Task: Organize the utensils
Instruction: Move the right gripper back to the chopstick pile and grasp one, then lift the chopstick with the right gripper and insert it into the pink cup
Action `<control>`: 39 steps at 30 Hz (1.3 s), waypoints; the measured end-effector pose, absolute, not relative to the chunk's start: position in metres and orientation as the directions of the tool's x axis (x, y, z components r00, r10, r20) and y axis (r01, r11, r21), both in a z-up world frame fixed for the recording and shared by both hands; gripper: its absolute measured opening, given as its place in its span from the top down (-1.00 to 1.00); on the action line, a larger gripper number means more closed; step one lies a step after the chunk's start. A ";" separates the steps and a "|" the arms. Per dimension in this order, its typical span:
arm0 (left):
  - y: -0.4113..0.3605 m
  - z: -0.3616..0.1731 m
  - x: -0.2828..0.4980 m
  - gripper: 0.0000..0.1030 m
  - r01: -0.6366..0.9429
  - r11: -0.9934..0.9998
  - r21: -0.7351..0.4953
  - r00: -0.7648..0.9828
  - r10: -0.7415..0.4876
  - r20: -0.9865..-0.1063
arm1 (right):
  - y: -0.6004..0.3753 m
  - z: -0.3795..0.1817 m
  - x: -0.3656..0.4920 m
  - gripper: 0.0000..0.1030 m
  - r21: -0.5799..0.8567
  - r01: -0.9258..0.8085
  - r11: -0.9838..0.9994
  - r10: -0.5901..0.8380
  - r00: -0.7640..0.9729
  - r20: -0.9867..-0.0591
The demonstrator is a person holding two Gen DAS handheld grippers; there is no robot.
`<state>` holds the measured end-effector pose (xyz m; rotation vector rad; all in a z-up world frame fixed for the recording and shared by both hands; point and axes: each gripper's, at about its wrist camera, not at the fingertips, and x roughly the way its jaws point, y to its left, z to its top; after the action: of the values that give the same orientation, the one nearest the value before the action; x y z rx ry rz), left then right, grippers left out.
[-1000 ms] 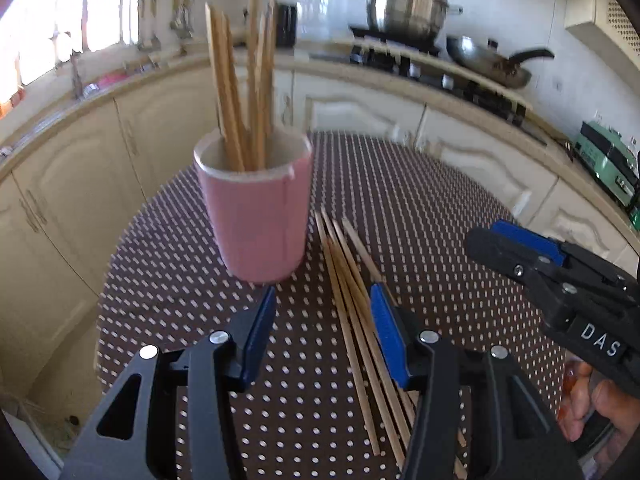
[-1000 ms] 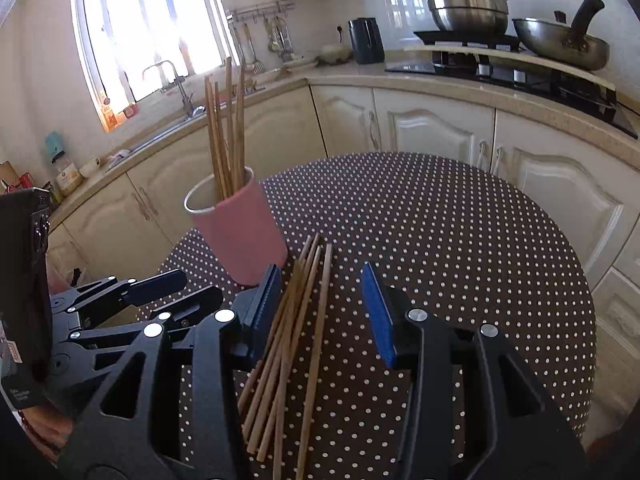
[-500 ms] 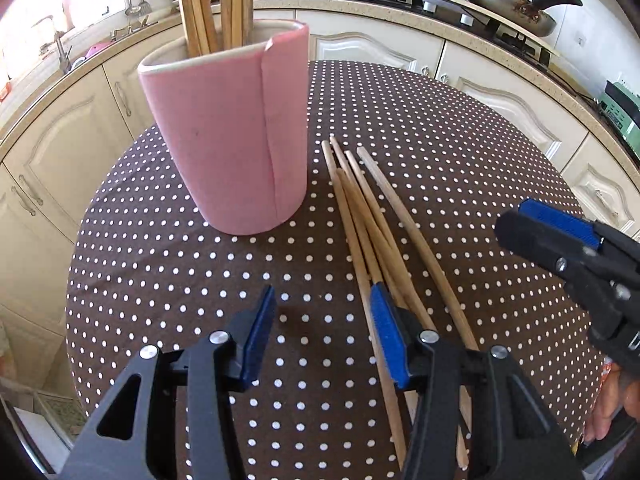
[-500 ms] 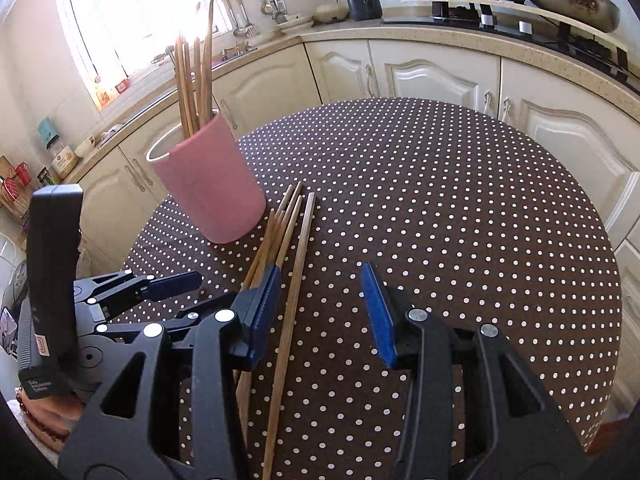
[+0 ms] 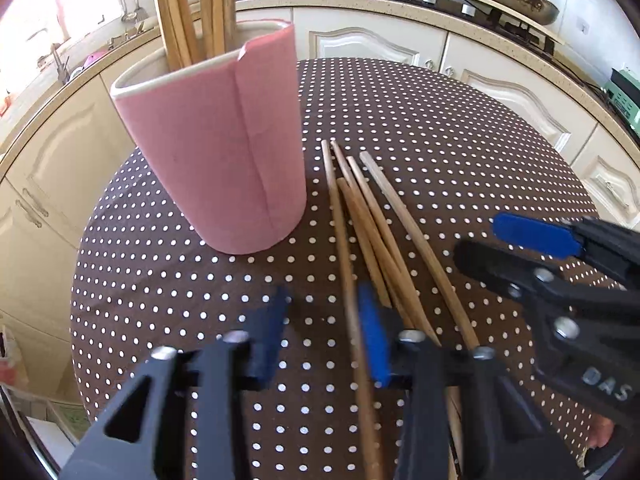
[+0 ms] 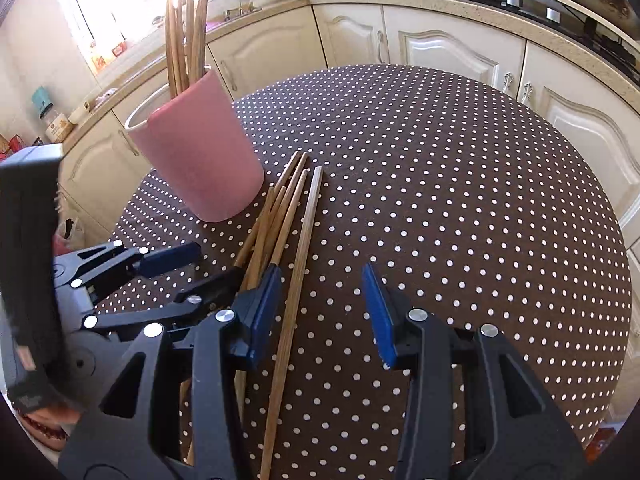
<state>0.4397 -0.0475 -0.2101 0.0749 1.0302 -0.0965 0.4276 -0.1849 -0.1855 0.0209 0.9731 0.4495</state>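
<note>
Over on the left there's the pink cup [image 5: 224, 152] standing upright on the polka-dot surface [image 5: 440, 128], already stuffed with a handful of wooden chopsticks [image 5: 188, 8] poking out the top. Just right of it, a loose bunch of chopsticks [image 5: 372, 224] is lying flat on the cloth, fanned a bit at the far ends and near the cup's base but not touching it. My left gripper [image 5: 320, 332] is low over the near end of that bunch, and its fingers have just been closing in; one stick runs between them close against the right finger, but there's a clear gap, so they're spread and not pinching anything. Further right, my right gripper [image 6: 324, 312] hovers above the same pile with its fingers spread apart too, the rightmost chopstick [image 6: 300, 264] passing between them just inside the left finger, with the right finger over bare cloth.
</note>
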 end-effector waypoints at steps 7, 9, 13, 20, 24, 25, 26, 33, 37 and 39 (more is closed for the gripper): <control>-0.039 -0.210 0.424 0.88 0.141 0.990 -0.009 0.497 -0.079 -0.864 | -0.165 -0.195 0.441 0.32 0.186 -0.379 0.906 0.349 0.425 -0.835; -0.038 -0.210 0.417 0.88 0.157 0.988 -0.004 0.490 -0.081 -0.868 | -0.159 -0.197 0.443 0.33 0.179 -0.383 0.906 0.342 0.416 -0.843; -0.035 -0.210 0.411 0.88 0.172 0.985 -0.016 0.480 -0.098 -0.872 | -0.148 -0.200 0.451 0.40 0.151 -0.389 0.909 0.314 0.401 -0.861; -0.033 -0.208 0.429 0.87 0.152 0.988 -0.032 0.475 -0.102 -0.874 | -0.131 -0.203 0.462 0.75 0.057 -0.413 0.909 0.237 0.399 -0.886; -0.038 -0.208 0.439 0.86 0.150 0.989 -0.013 0.466 -0.082 -0.881 | -0.136 -0.203 0.468 0.82 0.090 -0.429 0.899 0.261 0.359 -0.896; -0.040 -0.208 0.441 0.86 0.154 0.988 -0.010 0.463 -0.081 -0.883 | -0.137 -0.203 0.470 0.83 0.099 -0.432 0.896 0.267 0.347 -0.899; -0.042 -0.207 0.444 0.86 0.153 0.988 -0.007 0.461 -0.078 -0.884 | -0.140 -0.203 0.470 0.83 0.106 -0.435 0.894 0.271 0.338 -0.901; -0.053 -0.205 0.448 0.88 0.155 0.988 0.020 0.463 -0.055 -0.885 | -0.154 -0.204 0.477 0.85 0.118 -0.443 0.889 0.277 0.315 -0.908; -0.047 -0.204 0.446 0.89 0.143 0.990 0.000 0.494 -0.071 -0.866 | -0.154 -0.204 0.465 0.87 0.132 -0.434 0.891 0.296 0.337 -0.893; -0.047 -0.199 0.439 0.89 0.142 0.990 0.007 0.522 -0.069 -0.850 | -0.161 -0.200 0.456 0.87 0.150 -0.427 0.892 0.319 0.358 -0.878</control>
<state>0.4388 -0.0473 -0.1986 0.0783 1.0139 -0.1265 0.4557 -0.1606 -0.2004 -0.1112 1.1048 0.4824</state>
